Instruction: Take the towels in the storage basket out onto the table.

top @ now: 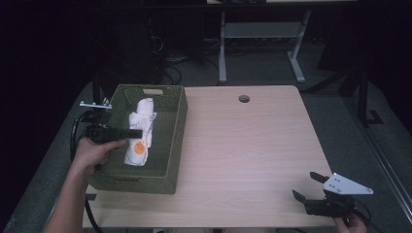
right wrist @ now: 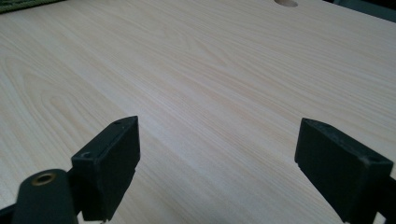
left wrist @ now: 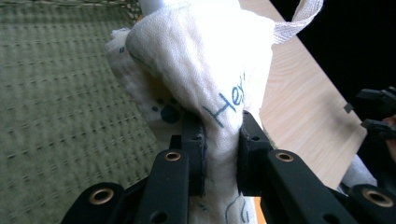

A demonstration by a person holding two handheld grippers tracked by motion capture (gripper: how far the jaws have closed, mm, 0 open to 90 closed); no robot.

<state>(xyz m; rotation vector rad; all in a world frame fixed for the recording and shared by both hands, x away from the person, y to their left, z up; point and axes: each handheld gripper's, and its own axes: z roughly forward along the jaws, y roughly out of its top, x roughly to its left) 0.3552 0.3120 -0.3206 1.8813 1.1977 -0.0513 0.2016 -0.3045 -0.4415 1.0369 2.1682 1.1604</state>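
A white printed cloth bag (top: pixel 140 133) lies lengthwise inside the green woven basket (top: pixel 170 141) at the table's left. My left gripper (top: pixel 137 133) reaches into the basket from the left and is shut on the cloth. In the left gripper view its two black jaws pinch a fold of the white cloth (left wrist: pixel 219 84), which has blue lettering and a loose strap at the top. My right gripper (top: pixel 307 186) rests at the table's near right corner, open, with bare wood between its jaws (right wrist: pixel 217 154).
The wooden table (top: pixel 243 145) has a round cable hole (top: pixel 244 99) near its far edge. Beyond it stand a desk frame and cables on the dark floor. A cable trails from the left gripper past the basket's left side.
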